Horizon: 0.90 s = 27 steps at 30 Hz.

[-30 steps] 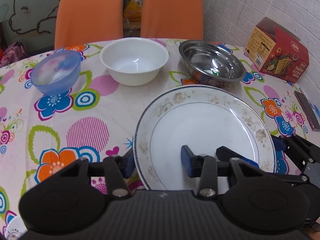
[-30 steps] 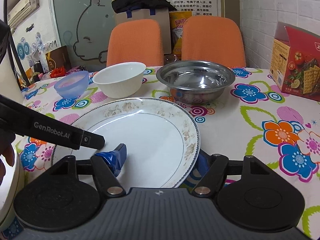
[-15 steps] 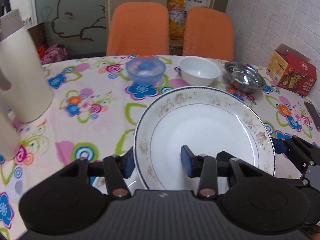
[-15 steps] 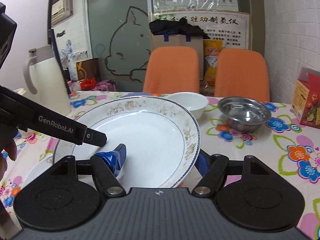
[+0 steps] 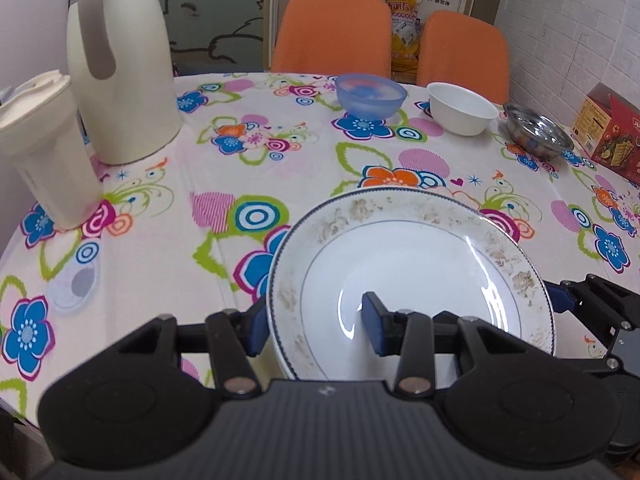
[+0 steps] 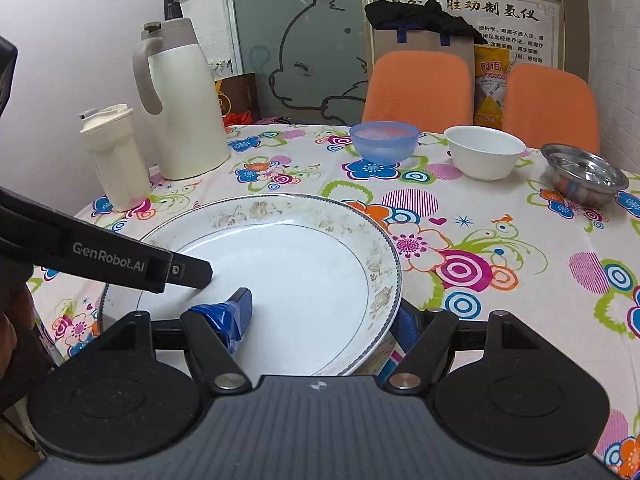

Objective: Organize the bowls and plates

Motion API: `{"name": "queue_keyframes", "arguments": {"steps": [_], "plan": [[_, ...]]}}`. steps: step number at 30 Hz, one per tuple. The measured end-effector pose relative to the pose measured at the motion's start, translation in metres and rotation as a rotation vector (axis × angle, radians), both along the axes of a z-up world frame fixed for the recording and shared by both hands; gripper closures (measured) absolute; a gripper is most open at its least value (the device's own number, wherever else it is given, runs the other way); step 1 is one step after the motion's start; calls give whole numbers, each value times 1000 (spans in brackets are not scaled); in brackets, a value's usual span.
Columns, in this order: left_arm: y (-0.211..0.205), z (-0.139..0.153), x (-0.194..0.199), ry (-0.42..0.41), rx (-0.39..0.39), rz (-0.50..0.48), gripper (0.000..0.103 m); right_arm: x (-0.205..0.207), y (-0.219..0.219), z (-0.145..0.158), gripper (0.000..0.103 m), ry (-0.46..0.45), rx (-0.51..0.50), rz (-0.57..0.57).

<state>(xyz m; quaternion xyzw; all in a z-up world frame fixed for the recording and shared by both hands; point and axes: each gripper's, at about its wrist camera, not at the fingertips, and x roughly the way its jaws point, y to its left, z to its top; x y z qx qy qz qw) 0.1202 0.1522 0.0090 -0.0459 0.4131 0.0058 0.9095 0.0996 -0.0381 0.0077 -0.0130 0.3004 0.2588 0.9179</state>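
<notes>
With both claws clamped on one plate (image 5: 420, 264), noted left claw (image 5: 316, 322) pinching its near left rim, right claw (image 6: 324, 314) its right rim, a blue pad above and below each edge. Right jaws just easing wider, rim between them. Plate held over flowered bench (image 5: 200, 168). Farther off, in a row: blue bowl (image 5: 370, 94), white bowl (image 5: 462, 108), steel bowl (image 5: 538, 136). At far left, cream jug (image 5: 128, 80) beside tumbler (image 5: 44, 152).
</notes>
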Motion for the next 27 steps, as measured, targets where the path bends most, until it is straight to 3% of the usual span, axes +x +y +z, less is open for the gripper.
{"name": "queue_keyframes", "arguments": {"steps": [8,13,17,21,27], "plan": [[11,1,-4,-50,-56,20,60,-4,-1,-4,43,4,46,-23],[14,18,-7,-105,-52,35,55,-2,-5,-4,42,4,84,-41],[13,26,-9,-127,-49,33,54,-4,3,-1,41,-18,0,-7],[8,30,-7,-137,-51,24,53,-6,-10,6,41,-26,41,-57],[-4,34,-8,-150,-41,-1,51,-16,-8,22,42,-80,70,6]]}}
